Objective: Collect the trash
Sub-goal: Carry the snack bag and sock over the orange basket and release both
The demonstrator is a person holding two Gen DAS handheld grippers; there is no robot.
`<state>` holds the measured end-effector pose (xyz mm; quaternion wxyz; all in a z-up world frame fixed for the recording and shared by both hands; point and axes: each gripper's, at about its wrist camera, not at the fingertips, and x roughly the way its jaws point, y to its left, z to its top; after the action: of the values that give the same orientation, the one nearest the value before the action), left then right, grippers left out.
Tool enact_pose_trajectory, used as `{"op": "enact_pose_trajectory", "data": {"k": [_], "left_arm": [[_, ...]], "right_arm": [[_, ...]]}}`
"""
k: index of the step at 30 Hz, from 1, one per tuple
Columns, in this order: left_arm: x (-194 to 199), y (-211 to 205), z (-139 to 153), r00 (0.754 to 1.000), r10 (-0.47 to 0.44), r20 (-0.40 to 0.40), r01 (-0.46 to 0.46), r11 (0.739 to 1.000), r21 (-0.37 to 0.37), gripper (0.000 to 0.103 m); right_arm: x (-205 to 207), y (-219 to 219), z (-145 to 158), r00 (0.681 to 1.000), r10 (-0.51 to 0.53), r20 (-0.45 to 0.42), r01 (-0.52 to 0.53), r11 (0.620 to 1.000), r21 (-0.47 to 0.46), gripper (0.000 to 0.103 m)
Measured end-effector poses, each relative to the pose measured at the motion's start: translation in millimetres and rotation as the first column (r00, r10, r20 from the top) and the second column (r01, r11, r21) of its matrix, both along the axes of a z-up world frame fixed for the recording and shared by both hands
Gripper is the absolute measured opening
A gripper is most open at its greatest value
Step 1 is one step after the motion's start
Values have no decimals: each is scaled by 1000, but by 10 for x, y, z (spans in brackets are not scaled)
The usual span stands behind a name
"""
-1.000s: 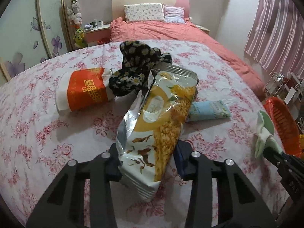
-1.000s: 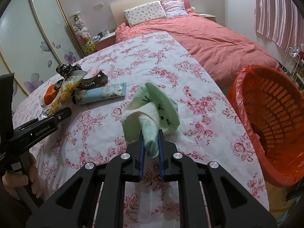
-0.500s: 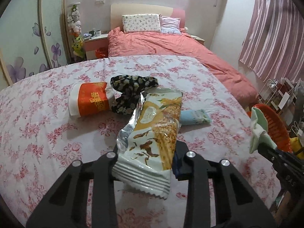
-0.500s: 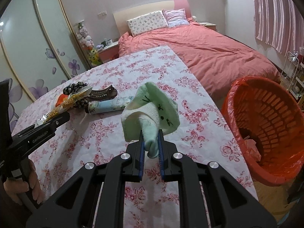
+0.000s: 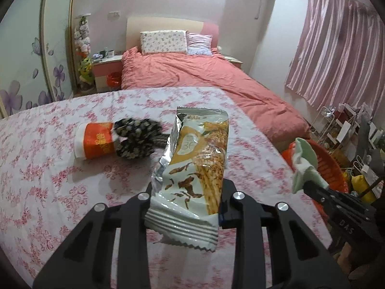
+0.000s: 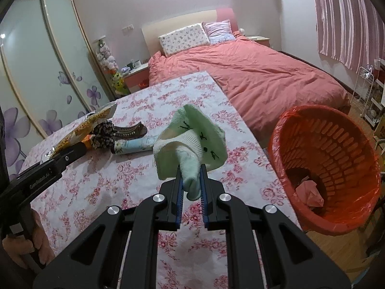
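Note:
A yellow and silver snack bag (image 5: 195, 168) hangs off the flowered tablecloth (image 5: 48, 180) between the pads of my left gripper (image 5: 186, 192), whose jaws are closing on its lower part. From the right wrist view the same bag (image 6: 89, 125) and left gripper (image 6: 79, 148) show at the left. My right gripper (image 6: 190, 175) is shut on a pale green sock (image 6: 192, 134), held above the table's right side. An orange basket (image 6: 324, 144) lined with a red bag stands on the floor to the right of the table. In the left wrist view the sock (image 5: 304, 163) hangs in front of the basket (image 5: 329, 163).
On the table lie an orange and white packet (image 5: 95, 141), a black flowered cloth (image 5: 136, 139), a light blue tube (image 6: 134, 144) and a brown clip (image 6: 131, 128). A crumpled pink wad (image 6: 310, 192) lies in the basket. A pink bed (image 5: 192, 77) stands behind; a wire rack (image 5: 336, 125) at right.
My left gripper has risen with the snack bag, lifting it off the tablecloth, and its jaws have narrowed. The right gripper has risen a little with the sock; the basket's inside now shows more.

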<state>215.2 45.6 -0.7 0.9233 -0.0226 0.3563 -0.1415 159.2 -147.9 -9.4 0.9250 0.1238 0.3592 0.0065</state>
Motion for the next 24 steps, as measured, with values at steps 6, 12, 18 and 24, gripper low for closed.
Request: {"op": "enact_pose_trajectory", "data": {"k": [6, 12, 18, 24], "left_arm": [[-107, -250, 131, 999, -47, 21, 47, 998, -28, 30], [-214, -526, 228, 994, -105, 39, 107, 993, -54, 30], [-271, -852, 266, 986, -162, 48, 165, 984, -71, 30], [-315, -1251, 270, 971, -233, 52, 237, 968, -83, 30]], "right_arm": [[-88, -179, 141, 998, -30, 51, 30, 1000, 3, 13], [-208, -401, 280, 991, -75, 108, 74, 997, 12, 13], [-334, -675, 384, 977, -133, 167, 131, 991, 24, 13], [-408, -955, 397, 960, -201, 197, 199, 980, 28, 13]]}}
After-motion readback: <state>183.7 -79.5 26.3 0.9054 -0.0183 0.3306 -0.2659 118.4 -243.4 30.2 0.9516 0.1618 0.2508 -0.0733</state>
